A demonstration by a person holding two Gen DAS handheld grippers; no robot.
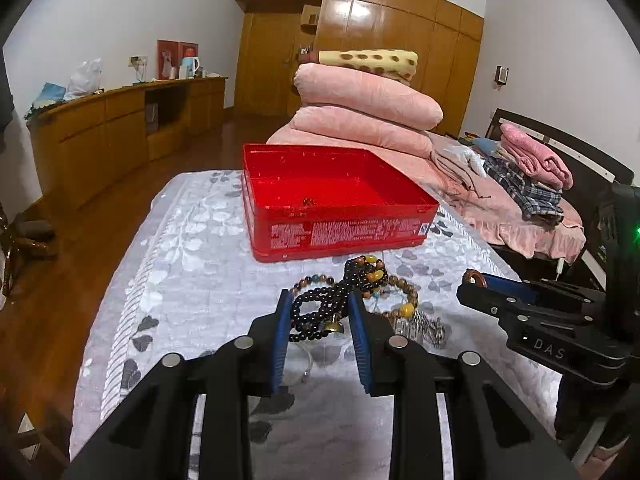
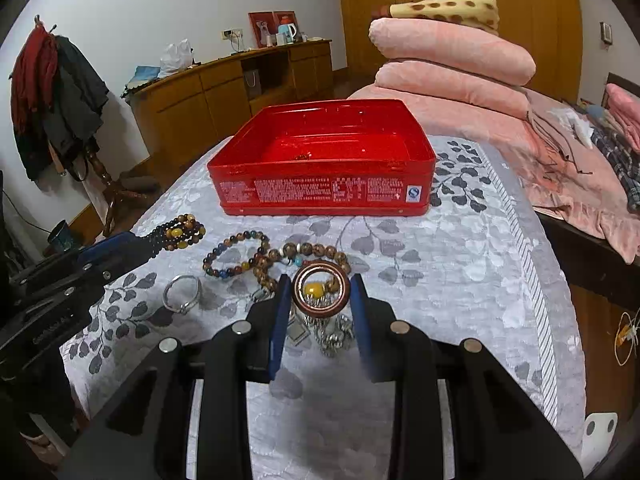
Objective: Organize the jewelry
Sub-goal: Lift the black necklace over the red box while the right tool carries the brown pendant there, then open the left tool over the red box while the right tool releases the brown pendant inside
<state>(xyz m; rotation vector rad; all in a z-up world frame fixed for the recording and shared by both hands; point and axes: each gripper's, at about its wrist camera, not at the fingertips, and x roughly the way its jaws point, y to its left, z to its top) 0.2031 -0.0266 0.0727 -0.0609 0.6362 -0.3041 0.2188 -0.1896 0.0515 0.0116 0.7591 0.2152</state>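
Observation:
An open red tin stands on the grey leaf-patterned cloth, with one small dark piece on its floor. My left gripper is shut on a black bead strand that has amber beads at its far end. In the right wrist view my right gripper is shut on a copper-coloured bangle, held above the cloth in front of the tin. The left gripper shows there at the left with the bead strand.
On the cloth lie a multi-coloured bead bracelet, a brown wooden bead bracelet, a silver bangle and a silver chain. Folded pink quilts rise behind the tin. The cloth's edge drops off at the right.

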